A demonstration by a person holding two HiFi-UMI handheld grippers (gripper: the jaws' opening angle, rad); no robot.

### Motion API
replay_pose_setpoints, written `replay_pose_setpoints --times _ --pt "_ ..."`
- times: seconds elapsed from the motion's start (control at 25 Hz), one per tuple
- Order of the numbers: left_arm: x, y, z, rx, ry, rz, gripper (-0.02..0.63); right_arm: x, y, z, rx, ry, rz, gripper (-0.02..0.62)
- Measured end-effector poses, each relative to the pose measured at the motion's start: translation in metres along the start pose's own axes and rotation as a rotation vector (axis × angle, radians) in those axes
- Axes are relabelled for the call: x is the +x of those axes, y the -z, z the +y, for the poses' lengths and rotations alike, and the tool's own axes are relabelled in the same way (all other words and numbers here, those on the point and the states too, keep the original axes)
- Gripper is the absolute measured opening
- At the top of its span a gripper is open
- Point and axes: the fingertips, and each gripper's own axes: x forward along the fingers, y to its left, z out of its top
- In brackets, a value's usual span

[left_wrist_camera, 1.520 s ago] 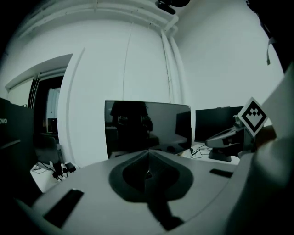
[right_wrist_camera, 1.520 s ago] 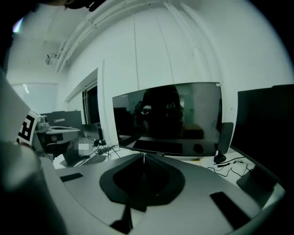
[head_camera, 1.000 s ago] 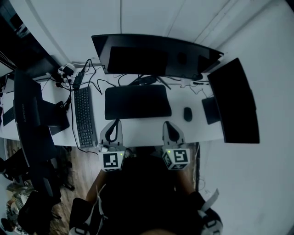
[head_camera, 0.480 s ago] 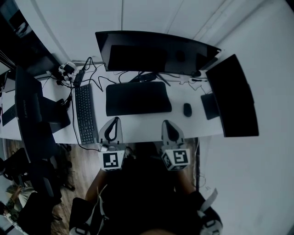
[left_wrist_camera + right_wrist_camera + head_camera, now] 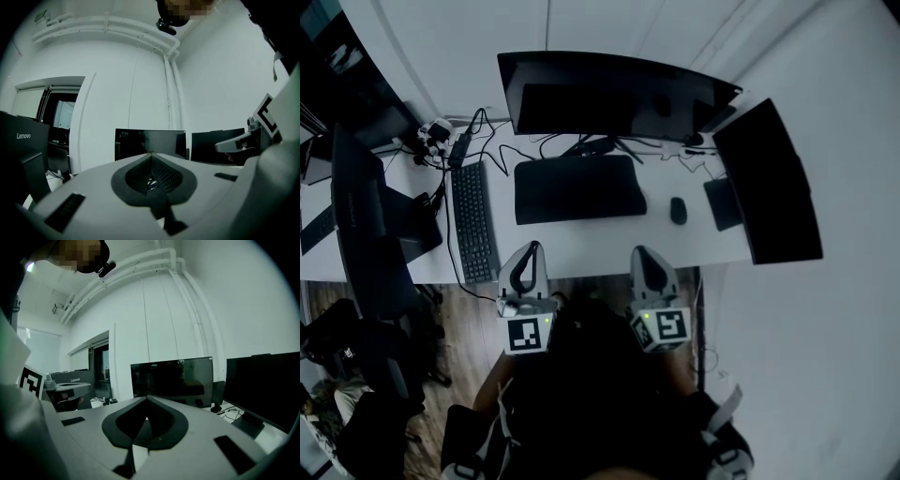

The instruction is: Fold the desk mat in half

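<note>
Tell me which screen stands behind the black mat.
The wide middle screen beyond the mat; the right screen and left screen stand angled at the ends of the desk.

The desk mat [image 5: 579, 189] lies out of sight behind the jaws in both gripper views

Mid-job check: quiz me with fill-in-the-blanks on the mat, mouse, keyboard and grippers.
The desk mat lies ____ on the desk, not yet folded.
In the head view, the mouse sits to the mat's ____.
The keyboard lies to the mat's ____.
The left gripper and right gripper both have jaws ____, holding nothing.
Missing words: flat; right; left; shut.
</note>
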Motion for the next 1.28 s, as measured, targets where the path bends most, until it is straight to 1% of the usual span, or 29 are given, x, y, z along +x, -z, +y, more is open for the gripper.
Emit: replay_pose_setpoints --times 0.24,0.64,0.72,0.88,1.28 --pt "-0.013 -0.001 -0.015 -0.002 -0.016 0.001 0.008 -0.011 -0.001 -0.002 0.026 -0.022 -0.003 0.008" --pt "-0.017 0.0 -0.031 0.001 -0.039 0.01 0.007 -0.02 0.004 -0.014 -0.004 -0.046 -0.003 0.008" --pt "-0.016 -0.001 -0.033 0.008 -0.039 0.008 0.006 -0.02 0.003 -0.014 0.008 -0.049 0.001 0.007" --pt "-0.015 -0.003 -0.036 0.014 -0.038 0.003 0.008 -0.022 0.008 -0.016 -0.012 -0.057 0.008 0.007" --pt "-0.01 -0.005 -0.042 0.025 -0.032 0.007 0.008 -0.02 0.006 -0.019 0.017 -0.061 0.003 0.006"
